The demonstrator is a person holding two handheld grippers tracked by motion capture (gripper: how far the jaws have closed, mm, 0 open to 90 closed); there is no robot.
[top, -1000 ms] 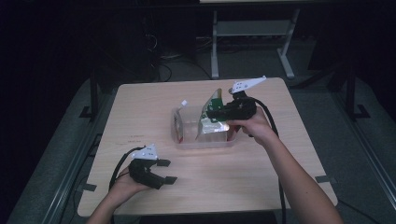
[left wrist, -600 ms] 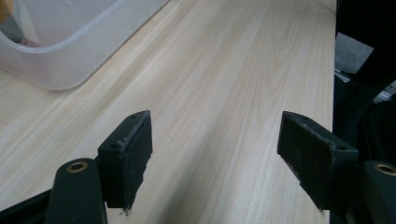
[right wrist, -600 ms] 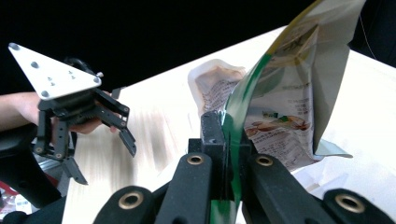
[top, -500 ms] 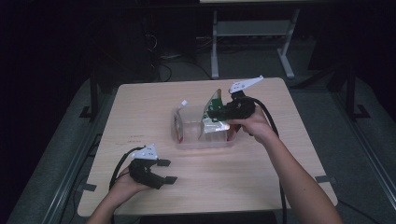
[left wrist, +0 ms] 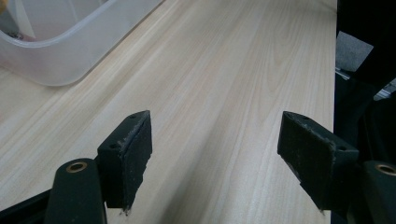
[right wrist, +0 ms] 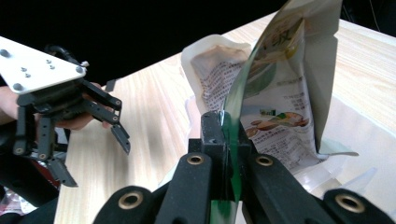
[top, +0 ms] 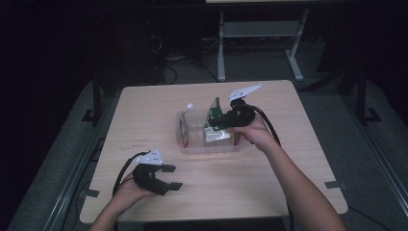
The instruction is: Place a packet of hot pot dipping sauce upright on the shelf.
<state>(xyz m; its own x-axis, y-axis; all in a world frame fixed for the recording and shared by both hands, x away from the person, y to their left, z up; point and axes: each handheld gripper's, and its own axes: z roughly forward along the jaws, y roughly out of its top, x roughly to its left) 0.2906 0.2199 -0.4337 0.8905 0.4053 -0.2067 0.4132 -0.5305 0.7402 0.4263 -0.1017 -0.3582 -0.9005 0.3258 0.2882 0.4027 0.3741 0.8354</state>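
From the high view, the right tongs (top: 215, 121) hold a green snack pouch (top: 212, 111) by its edge above a clear plastic bin (top: 211, 145) that stands near the middle of the worktop (top: 269, 192), a little toward its far edge; another pouch (top: 183, 129) already leans at the bin's left end. The left tongs (top: 169, 177) rest apart near the worktop's near left corner, jaws spread and empty. The step in hand looks like lowering the pouch into the bin; it would go best if the pouch comes down upright between the bin's walls, clear of the pouch already inside, and is let go only once its lower edge is seated. The left gripper view gives what the high view cannot: both pads wide apart over bare wood with nothing between them, and the bin's rounded corner (left wrist: 60, 51) up to the left. The right gripper view shows the grip itself, the jaws pressed tight on the pouch's thin green edge (right wrist: 233, 121), its printed face (right wrist: 280, 116) to the right, a beige pouch (right wrist: 219, 74) behind it, and the left tongs (right wrist: 93, 144) farther off over the worktop.
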